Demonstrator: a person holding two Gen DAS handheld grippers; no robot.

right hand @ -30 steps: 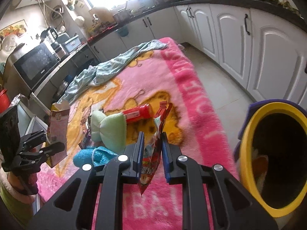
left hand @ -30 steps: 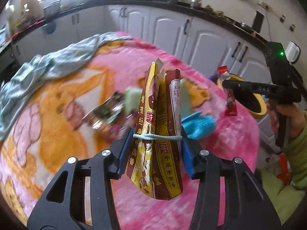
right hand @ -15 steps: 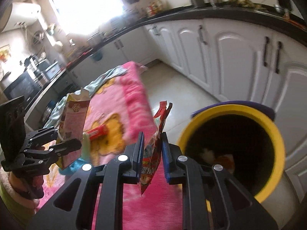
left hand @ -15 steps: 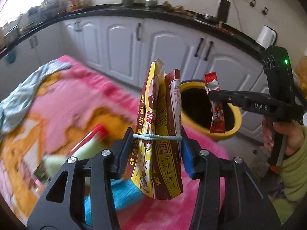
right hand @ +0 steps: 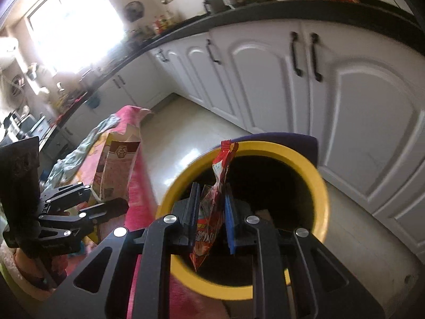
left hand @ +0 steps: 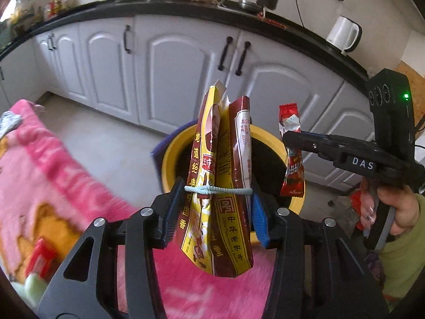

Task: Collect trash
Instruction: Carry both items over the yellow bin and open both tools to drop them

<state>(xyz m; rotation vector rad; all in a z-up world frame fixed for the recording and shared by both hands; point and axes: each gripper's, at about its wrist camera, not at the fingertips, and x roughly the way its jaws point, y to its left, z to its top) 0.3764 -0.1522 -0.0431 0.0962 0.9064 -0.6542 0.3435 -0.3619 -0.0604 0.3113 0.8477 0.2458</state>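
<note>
White arched cabinet doors [left hand: 170,79] behind, pink cartoon-print blanket [left hand: 47,175] lower left. Left tool [left hand: 216,207] clamped on tall yellow-and-brown snack bag [left hand: 220,186], blocking yellow-rimmed round bin [left hand: 170,159].

From right wrist: right tool [right hand: 211,220] pinching crumpled red wrapper [right hand: 216,199] over bin mouth [right hand: 318,199]; left tool [right hand: 87,204] alongside.
</note>
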